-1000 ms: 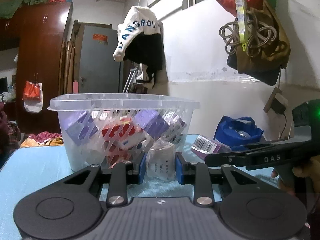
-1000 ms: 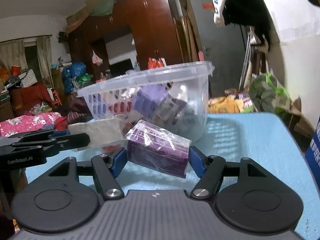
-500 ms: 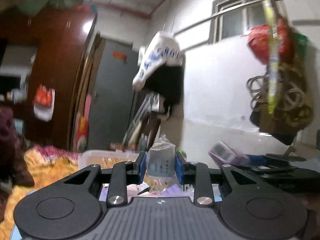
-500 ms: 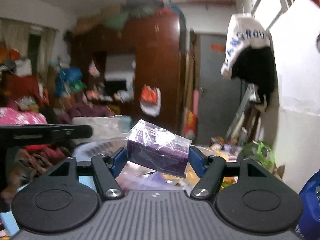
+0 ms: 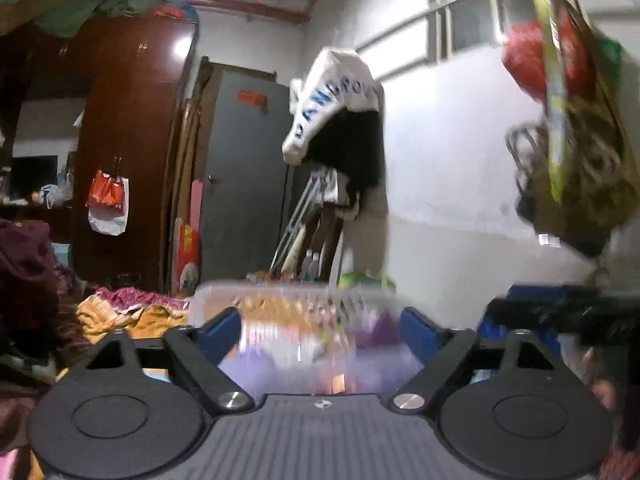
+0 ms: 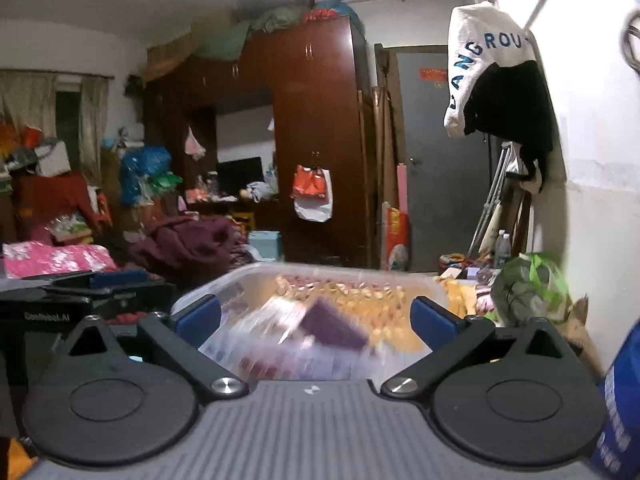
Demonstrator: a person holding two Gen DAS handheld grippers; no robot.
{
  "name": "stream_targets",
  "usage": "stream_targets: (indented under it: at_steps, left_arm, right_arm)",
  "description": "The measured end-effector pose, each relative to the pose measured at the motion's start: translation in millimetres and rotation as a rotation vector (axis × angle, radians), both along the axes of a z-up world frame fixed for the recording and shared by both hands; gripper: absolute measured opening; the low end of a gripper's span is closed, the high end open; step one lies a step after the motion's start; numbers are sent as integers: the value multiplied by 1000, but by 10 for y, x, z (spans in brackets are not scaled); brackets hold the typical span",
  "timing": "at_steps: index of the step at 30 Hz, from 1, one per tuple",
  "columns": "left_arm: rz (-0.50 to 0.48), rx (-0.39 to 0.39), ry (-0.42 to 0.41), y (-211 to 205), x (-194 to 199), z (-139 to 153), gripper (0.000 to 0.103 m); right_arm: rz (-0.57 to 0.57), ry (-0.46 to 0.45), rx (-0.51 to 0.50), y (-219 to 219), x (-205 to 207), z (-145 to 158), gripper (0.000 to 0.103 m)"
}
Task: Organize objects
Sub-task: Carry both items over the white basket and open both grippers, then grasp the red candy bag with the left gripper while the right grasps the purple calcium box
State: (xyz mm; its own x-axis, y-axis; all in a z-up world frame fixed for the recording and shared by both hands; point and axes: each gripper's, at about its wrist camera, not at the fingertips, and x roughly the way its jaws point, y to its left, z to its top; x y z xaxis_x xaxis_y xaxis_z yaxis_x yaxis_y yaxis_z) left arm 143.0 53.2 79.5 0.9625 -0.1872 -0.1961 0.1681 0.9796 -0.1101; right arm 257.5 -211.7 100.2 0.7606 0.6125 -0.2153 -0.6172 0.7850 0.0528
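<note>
The clear plastic basket sits just below and ahead of both grippers, full of purple, red and white packets; its rim also shows in the right wrist view. My left gripper is open and empty above the basket. My right gripper is open and empty above it too. A purple box lies blurred among the packets in the basket. The white packet is lost in the blur inside the basket. The right gripper shows at the right of the left wrist view, the left gripper at the left of the right.
A white wall with hanging bags and a white-and-black garment is on the right. A dark wardrobe and grey door stand behind. A blue bag is at the near right. Clutter fills the room's left side.
Both grippers lifted their items over the basket and opened. The white packet left the left gripper and the purple box left the right gripper; both dropped into the basket.
</note>
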Motion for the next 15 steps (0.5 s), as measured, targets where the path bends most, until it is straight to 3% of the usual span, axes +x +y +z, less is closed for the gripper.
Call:
stream_targets:
  at_steps: [3, 6, 10, 13, 14, 15]
  left_arm:
    - [-16, 84, 128, -141, -21, -334, 95]
    - [-22, 150, 254, -305, 215, -646, 94]
    - [-29, 115, 346, -359, 564, -843, 92]
    - [-1, 117, 377, -401, 727, -917, 86]
    - [10, 115, 386, -412, 764, -947, 81]
    - [12, 102, 393, -405, 768, -958, 69]
  right_arm:
    - [-9, 36, -60, -49, -73, -318, 103]
    - [-48, 173, -109, 25, 227, -679, 103]
    - [-90, 315, -62, -4, 585, -907, 103]
    - [-106, 383, -28, -59, 684, -980, 103]
    - [-103, 383, -26, -62, 675, -990, 103]
    - [-97, 377, -27, -63, 633, -1008, 103]
